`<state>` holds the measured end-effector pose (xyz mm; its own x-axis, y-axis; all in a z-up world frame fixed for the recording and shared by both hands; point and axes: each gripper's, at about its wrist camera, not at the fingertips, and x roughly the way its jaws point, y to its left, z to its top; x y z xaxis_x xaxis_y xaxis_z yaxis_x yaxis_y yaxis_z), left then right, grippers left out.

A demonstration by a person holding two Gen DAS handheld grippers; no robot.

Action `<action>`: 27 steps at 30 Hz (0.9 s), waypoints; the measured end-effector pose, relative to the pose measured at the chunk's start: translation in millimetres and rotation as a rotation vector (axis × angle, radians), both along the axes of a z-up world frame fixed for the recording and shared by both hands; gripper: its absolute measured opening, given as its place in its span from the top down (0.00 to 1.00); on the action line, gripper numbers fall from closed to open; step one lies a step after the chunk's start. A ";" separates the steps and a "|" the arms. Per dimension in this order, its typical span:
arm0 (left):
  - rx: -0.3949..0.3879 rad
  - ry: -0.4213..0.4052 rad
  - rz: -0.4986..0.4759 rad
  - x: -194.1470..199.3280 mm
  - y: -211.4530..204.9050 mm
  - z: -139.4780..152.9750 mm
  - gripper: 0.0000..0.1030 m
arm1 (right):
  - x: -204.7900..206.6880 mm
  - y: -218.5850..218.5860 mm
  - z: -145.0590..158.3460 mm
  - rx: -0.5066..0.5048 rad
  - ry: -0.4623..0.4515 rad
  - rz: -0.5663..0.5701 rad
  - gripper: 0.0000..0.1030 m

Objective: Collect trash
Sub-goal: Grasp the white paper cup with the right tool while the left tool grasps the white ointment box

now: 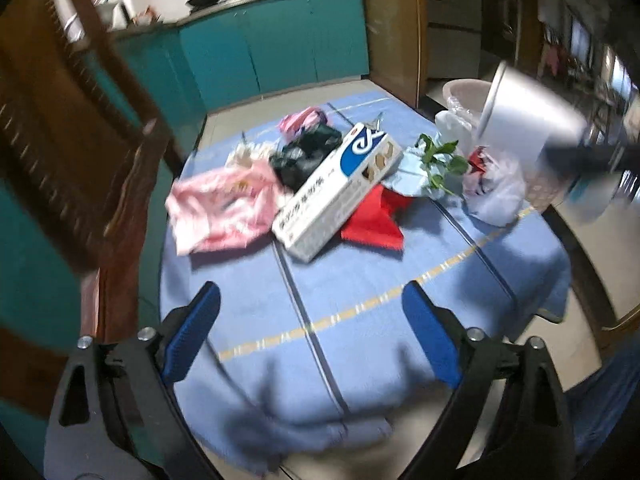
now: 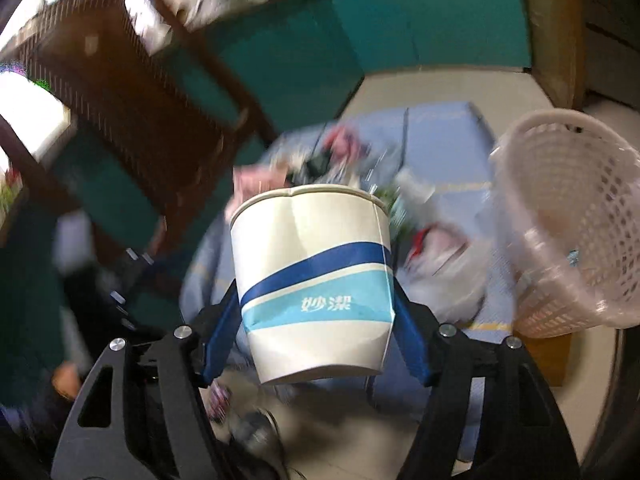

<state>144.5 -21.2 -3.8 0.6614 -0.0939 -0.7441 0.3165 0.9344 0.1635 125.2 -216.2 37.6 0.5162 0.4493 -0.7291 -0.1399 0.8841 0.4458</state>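
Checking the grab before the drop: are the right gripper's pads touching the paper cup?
Touching. The right wrist view shows the right gripper with a blue pad against each side of the paper cup, its wall creased.

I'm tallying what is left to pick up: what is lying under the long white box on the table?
The white box lies across a black bag, a pink wrapper and a red paper. Anything fully beneath it is hidden.
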 end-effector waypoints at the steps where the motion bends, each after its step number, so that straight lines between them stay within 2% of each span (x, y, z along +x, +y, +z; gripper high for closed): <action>1: 0.015 0.001 -0.007 6.9 -3.3 -4.0 0.19 | -0.5 -7.1 3.9 0.015 -0.016 -0.025 0.32; 2: 0.051 0.009 -0.013 17.1 -8.4 -11.3 0.25 | -0.9 -13.3 6.0 0.028 -0.024 -0.049 0.32; 4: 0.119 0.017 -0.023 30.4 -15.9 -23.6 0.29 | 0.3 -21.6 4.9 0.053 -0.017 -0.078 0.32; 7: 0.226 0.007 -0.046 46.3 -28.0 -42.9 0.37 | 0.6 -24.4 2.1 0.051 0.001 -0.077 0.32; 8: 0.256 0.003 -0.054 52.8 -31.5 -49.1 0.43 | 0.7 -23.4 1.7 0.051 0.004 -0.073 0.32; 10: 0.291 -0.006 -0.067 61.7 -36.4 -55.8 0.52 | 0.7 -23.5 3.3 0.052 0.001 -0.071 0.32; 11: 0.309 -0.010 -0.074 67.6 -38.7 -60.0 0.65 | 0.9 -22.2 4.6 0.052 -0.003 -0.069 0.32; 13: 0.304 -0.022 -0.069 75.6 -39.2 -60.3 0.67 | 1.6 -21.6 4.4 0.050 -0.003 -0.067 0.32; 16: 0.245 -0.015 -0.053 79.0 -30.3 -46.3 0.74 | 2.2 -22.3 1.2 0.035 0.006 -0.067 0.32; 20: 0.101 -0.048 -0.054 59.1 -12.2 -0.8 0.76 | 1.8 -22.8 2.8 0.023 0.001 -0.068 0.32; 22: 0.014 -0.060 -0.057 45.4 -0.7 21.7 0.76 | 1.7 -19.0 4.3 0.014 -0.005 -0.059 0.32; 24: -0.105 -0.069 -0.066 29.6 12.6 46.5 0.76 | 1.8 -12.4 5.1 -0.007 -0.013 -0.048 0.32; 27: -0.259 -0.064 -0.051 10.6 31.2 64.4 0.77 | -1.2 -1.1 8.2 -0.041 -0.039 -0.032 0.32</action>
